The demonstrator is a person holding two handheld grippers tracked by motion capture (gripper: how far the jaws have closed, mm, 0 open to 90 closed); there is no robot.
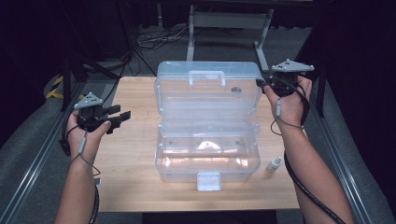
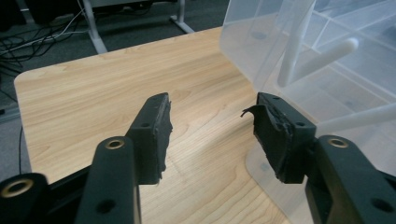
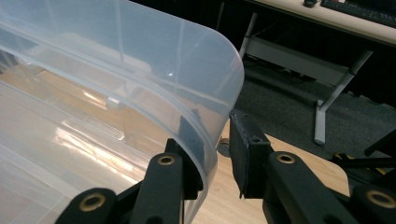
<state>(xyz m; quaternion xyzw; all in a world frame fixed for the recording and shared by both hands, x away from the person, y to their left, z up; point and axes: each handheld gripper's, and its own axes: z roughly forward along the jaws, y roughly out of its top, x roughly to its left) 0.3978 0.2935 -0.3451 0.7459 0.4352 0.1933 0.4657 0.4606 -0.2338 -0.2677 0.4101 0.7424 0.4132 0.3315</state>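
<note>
A clear plastic toolbox (image 1: 208, 161) stands open in the middle of the wooden table (image 1: 135, 163), its lid (image 1: 208, 93) raised at the back with a white handle (image 1: 207, 77) on it. My right gripper (image 1: 260, 83) is at the lid's right edge. In the right gripper view its jaws (image 3: 215, 128) straddle the curved corner wall of the lid (image 3: 116, 70), one inside and one outside, shut on it. My left gripper (image 1: 122, 114) hovers left of the box, open and holding nothing (image 2: 210, 126), with the box wall (image 2: 336, 60) just to its right.
A small white bottle (image 1: 273, 164) stands on the table right of the box, near my right forearm. The box's white latch (image 1: 208, 181) faces the front edge. Bare wood lies left of the box. Metal frame legs (image 1: 261, 42) and cables sit on the floor beyond.
</note>
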